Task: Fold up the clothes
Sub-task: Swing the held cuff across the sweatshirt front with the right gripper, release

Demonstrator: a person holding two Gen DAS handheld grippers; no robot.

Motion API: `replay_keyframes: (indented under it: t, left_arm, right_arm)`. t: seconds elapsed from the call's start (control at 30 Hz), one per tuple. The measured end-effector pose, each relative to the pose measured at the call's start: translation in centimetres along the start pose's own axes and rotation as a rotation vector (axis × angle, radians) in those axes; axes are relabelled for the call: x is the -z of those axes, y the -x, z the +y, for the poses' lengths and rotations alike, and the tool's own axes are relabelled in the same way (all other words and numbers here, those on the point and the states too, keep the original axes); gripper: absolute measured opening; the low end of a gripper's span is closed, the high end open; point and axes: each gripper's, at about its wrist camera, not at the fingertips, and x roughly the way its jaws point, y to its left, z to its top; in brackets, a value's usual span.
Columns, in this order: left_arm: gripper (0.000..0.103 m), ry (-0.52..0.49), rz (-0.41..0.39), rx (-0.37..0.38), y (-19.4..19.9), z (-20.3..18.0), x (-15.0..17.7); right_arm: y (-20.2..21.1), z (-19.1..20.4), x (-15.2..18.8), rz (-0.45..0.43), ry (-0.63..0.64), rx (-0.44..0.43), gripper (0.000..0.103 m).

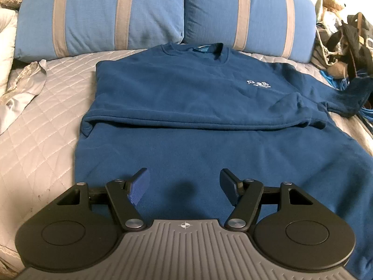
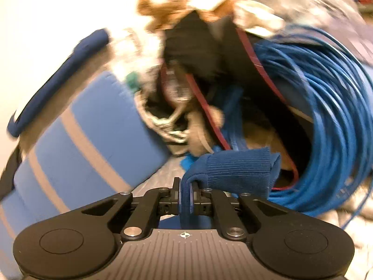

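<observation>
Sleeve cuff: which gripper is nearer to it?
Right. The right gripper is shut on the cuff. The left gripper hovers open over the sweatshirt's lower body, far from that cuff.

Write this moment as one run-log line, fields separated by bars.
stage: sleeve fold | left gripper: open above sweatshirt | right gripper: shut on sleeve cuff | bed

Left wrist view sharp, evenly lit, fisheye-bent edges; right wrist view motion-blurred, its upper left overexposed
</observation>
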Motion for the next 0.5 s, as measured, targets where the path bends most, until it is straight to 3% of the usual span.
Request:
replay_keyframes:
  t: [0.27, 0.37, 0.5]
  left_arm:
    - [0.066, 0.007, -0.002, 0.004, 0.0, 0.1, 0.0]
    - [0.066, 0.008, -0.003, 0.003, 0.0, 0.1, 0.1]
    - [0.066, 0.010, -0.003, -0.001, 0.1, 0.1, 0.2]
  right_arm:
    - [2.0, 11.6, 3.3, -0.041, 0.415, -0.079, 0.008]
    - [3.5, 17.5, 7.1, -0.068, 0.601, -0.175, 0.008]
    - [3.9, 23.6, 15.9, 0.031, 0.880, -0.333, 0.008]
